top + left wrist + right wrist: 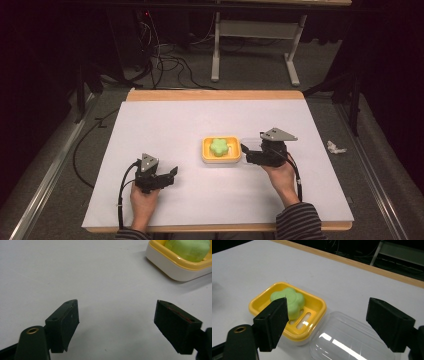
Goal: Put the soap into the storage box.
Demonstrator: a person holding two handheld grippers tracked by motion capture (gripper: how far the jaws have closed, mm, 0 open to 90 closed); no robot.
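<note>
**Reaching for the clear lid by the soap dish**

Sitting on the white table, a bit right of the middle: a yellow dish [220, 150] with a green soap [218, 145] in it. Lying flat just beside the dish, on its right and maybe touching it: a clear lid [348, 338].

Right gripper [244, 150] hovering at the lid, jaws wide apart, nothing in them. Left gripper [173, 173] down near the front edge of the table, well apart from the dish, jaws wide apart too, nothing held.

About the lid: thin, see-through plastic, shaped like a low dome with round corners. Shiny, with bright light spots on top. Probably very light and a little bendy. Smooth, so likely slippery. Best to pinch at the rim on one side, not on the round top, and not too hard, or it may flex and pop out.

About the dish: hard plastic, yellow on top, pale underneath, with slots in the bottom. Stiff and light, so easy to push by mistake.

About the soap: flower shape, dull and matte, looks firm.
</note>
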